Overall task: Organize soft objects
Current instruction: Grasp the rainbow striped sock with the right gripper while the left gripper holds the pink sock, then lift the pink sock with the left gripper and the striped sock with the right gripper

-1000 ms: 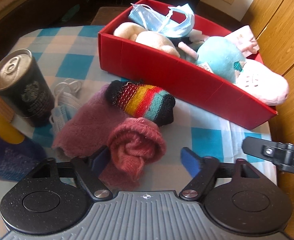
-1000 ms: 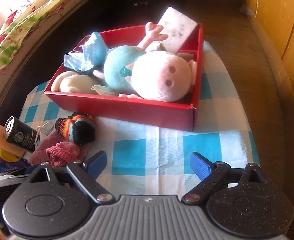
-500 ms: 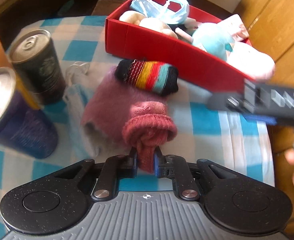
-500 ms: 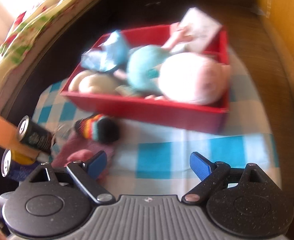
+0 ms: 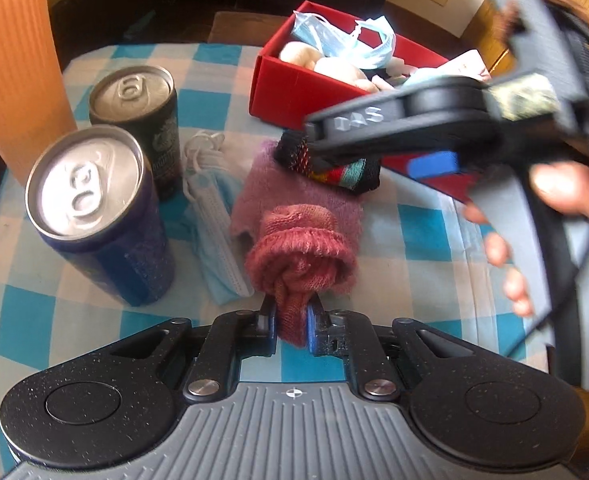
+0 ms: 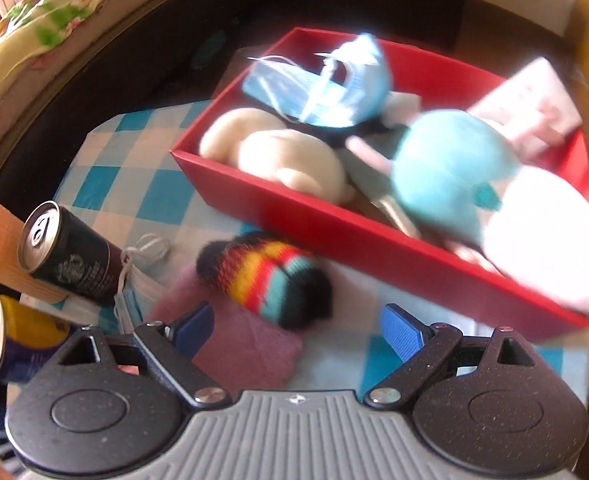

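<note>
My left gripper (image 5: 291, 322) is shut on the rolled pink sock (image 5: 299, 262), which lies on a flat mauve knit cloth (image 5: 294, 196). A rainbow-striped sock roll (image 6: 266, 278) lies just behind it, next to the red box (image 6: 334, 224) holding plush toys and face masks. My right gripper (image 6: 298, 330) is open and empty, hovering just over the striped sock with the sock between its fingers' line; it also shows in the left wrist view (image 5: 434, 164), partly hiding the striped sock (image 5: 350, 174).
Two drink cans stand at the left, a blue one (image 5: 94, 216) and a dark one (image 5: 138, 120). A folded blue face mask (image 5: 214, 224) lies between cans and socks. An orange ribbed cup (image 5: 12, 68) stands far left. The checked cloth (image 5: 426, 236) covers the table.
My left gripper closed on the pink sock roll and has pulled it back toward the near edge. My right gripper swung left and forward, over the striped sock.
</note>
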### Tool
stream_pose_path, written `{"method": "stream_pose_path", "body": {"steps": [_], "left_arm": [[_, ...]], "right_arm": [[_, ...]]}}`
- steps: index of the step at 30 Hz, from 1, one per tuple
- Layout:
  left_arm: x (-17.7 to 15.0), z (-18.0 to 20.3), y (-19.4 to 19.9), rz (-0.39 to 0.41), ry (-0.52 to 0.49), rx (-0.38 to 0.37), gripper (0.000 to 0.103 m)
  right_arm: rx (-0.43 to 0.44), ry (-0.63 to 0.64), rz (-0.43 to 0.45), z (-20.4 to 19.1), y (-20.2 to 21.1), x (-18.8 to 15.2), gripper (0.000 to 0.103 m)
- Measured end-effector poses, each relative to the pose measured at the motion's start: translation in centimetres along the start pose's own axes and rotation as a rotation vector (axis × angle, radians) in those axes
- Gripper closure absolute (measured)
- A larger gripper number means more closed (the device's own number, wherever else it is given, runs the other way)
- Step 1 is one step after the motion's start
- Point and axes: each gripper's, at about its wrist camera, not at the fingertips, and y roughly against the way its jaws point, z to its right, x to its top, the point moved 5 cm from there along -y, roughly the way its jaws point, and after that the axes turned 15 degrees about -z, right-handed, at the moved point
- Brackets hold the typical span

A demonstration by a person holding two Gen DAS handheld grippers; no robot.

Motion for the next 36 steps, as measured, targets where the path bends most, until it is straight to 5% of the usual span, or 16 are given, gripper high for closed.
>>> {"method": "stream_pose_path", "body": {"steps": [12,14,22,30,33,36], "left_arm": [[0.3,0.1,-0.2,-0.008,-0.002,0.003,0.091],[0.4,0.1,-0.3,-0.009,-0.005,0.007,0.091],[0.5,0.3,-0.4,-0.009,-0.024,0.055,0.089],[0.2,0.0,-0.2,-0.004,-0.026,0.074,0.087],[0.2,0.3,-0.2,-0.004,-0.025,0.074,0.085],[0.1,0.6,-0.3,-0.003,-0.052,0.092,0.083]], "right_arm": [[0.023,-0.014,-0.017,-0.2,-2.2,0.7,0.044],[0.020,0.008,-0.028,-0.2,-2.4,0.6,0.076],[0.049,0.053,-0.032,1.0,-1.2,-2.0,0.103],[0.086,0.123,-0.065,3.0,1.6,-7.6,0.103],[0.059,0.090,0.004,3.6,2.3,-6.7,0.103],[0.061,0.062,0.058,3.0,1.8,-3.7,0.055]]}}
